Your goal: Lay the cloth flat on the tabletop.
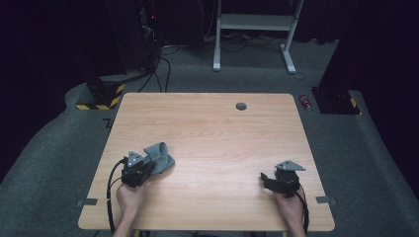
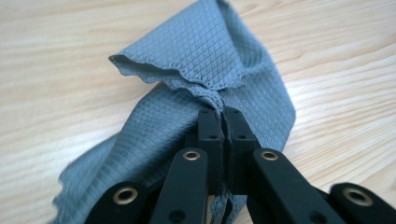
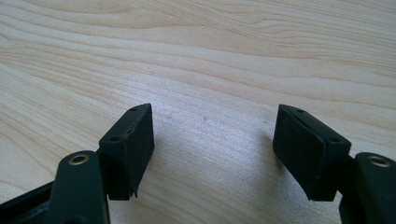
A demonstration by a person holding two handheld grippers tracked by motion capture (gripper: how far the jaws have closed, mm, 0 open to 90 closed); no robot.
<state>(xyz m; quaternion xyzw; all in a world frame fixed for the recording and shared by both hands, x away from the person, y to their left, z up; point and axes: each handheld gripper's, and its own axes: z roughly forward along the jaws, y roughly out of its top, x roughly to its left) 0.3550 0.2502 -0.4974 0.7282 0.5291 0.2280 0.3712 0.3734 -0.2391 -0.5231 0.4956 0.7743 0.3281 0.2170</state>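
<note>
Now the left gripper (image 2: 223, 116) has its jaws pinched tight on a gathered fold of the grey cloth (image 2: 205, 56), bunching it up off the bench (image 1: 217, 128) at its near left, likely so the fabric can be lifted or dragged. Meanwhile the right gripper (image 3: 212, 140) waits well apart at the near right, jaws wide open over bare wood, seemingly ready to take a second corner.

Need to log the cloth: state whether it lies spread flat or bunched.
Bunched: the grey cloth is pinched at a fold by the left gripper, rising in a hump off the table.
</note>
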